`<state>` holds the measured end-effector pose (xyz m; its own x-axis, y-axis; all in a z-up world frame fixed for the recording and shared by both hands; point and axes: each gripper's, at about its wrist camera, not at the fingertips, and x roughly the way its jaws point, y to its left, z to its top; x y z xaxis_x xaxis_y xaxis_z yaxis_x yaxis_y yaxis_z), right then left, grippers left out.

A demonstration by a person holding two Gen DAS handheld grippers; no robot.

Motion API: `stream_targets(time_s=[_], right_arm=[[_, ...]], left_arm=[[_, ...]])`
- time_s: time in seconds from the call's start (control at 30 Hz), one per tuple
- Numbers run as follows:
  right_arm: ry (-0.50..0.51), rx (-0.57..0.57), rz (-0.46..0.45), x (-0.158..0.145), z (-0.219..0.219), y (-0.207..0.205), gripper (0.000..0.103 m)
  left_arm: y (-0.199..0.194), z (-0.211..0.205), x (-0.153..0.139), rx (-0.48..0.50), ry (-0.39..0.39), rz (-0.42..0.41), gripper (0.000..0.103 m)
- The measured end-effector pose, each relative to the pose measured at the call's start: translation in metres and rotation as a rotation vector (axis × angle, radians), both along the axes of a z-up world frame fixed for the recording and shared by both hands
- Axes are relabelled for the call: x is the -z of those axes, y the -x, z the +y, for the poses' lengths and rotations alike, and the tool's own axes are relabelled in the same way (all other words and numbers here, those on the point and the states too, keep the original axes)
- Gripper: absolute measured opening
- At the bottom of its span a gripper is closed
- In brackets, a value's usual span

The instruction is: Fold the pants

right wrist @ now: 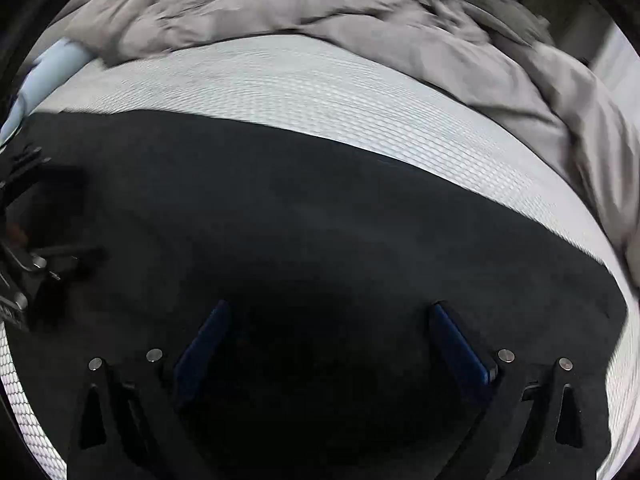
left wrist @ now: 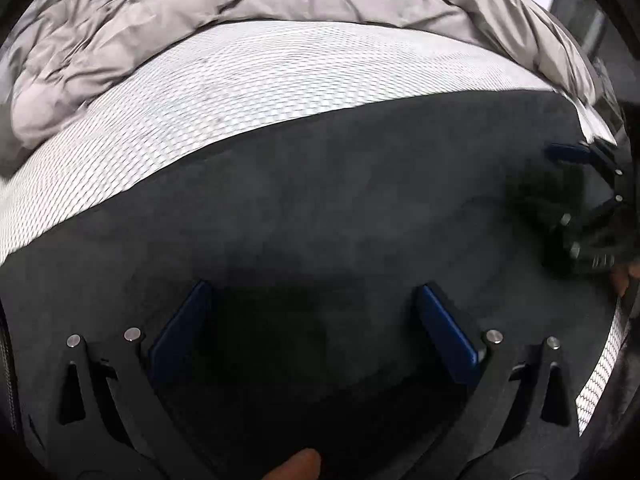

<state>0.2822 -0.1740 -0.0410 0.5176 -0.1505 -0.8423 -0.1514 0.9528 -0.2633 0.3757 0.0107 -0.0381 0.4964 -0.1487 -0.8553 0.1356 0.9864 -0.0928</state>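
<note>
Left wrist view
Left gripper (left wrist: pixel 312 300): jaws spread wide, blue pads well apart, nothing between them; it hangs just over the dark cloth.
Pants (left wrist: pixel 340 208): dark charcoal fabric lying flat and smooth, filling the near and middle part of the view, its far edge running from near left up to far right.
Mattress (left wrist: pixel 248 88): white with a fine mesh pattern, showing beyond the pants and again as a strip at the near right.
Duvet (left wrist: pixel 160 12): grey, crumpled, heaped along the far side of the mattress.
Right gripper (left wrist: pixel 576 184): at the right edge, over the pants, one blue pad showing (blurred, so its opening is hard to read here).
Finger (left wrist: pixel 296 464): a fingertip shows at the near edge, behind the gripper body.

Right wrist view
Right gripper (right wrist: pixel 330 320): jaws wide apart, empty, low over the pants (right wrist: pixel 320 208).
Mattress (right wrist: pixel 280 88): white band beyond the dark fabric, curving down the right side.
Duvet (right wrist: pixel 320 4): grey folds along the far and right sides.
Pale blue cloth (right wrist: pixel 52 64): at the far left, beside the duvet.
Left gripper (right wrist: pixel 24 240): black linkage at the left edge, above the pants.
</note>
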Motion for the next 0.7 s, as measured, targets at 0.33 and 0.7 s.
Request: stream_targets(time_s=[0.33, 0.7], right_arm=[[-0.046, 0.013, -0.096, -0.036, 0.005, 0.032, 0.101], [0.018, -0.106, 0.03, 0.001, 0.023, 0.024, 0.102]], left_arm=[[0.06, -0.007, -0.022, 0.075, 0.085, -0.065, 0.102], [0.104, 0.035, -0.009, 0.067, -0.063, -0.048, 0.102]])
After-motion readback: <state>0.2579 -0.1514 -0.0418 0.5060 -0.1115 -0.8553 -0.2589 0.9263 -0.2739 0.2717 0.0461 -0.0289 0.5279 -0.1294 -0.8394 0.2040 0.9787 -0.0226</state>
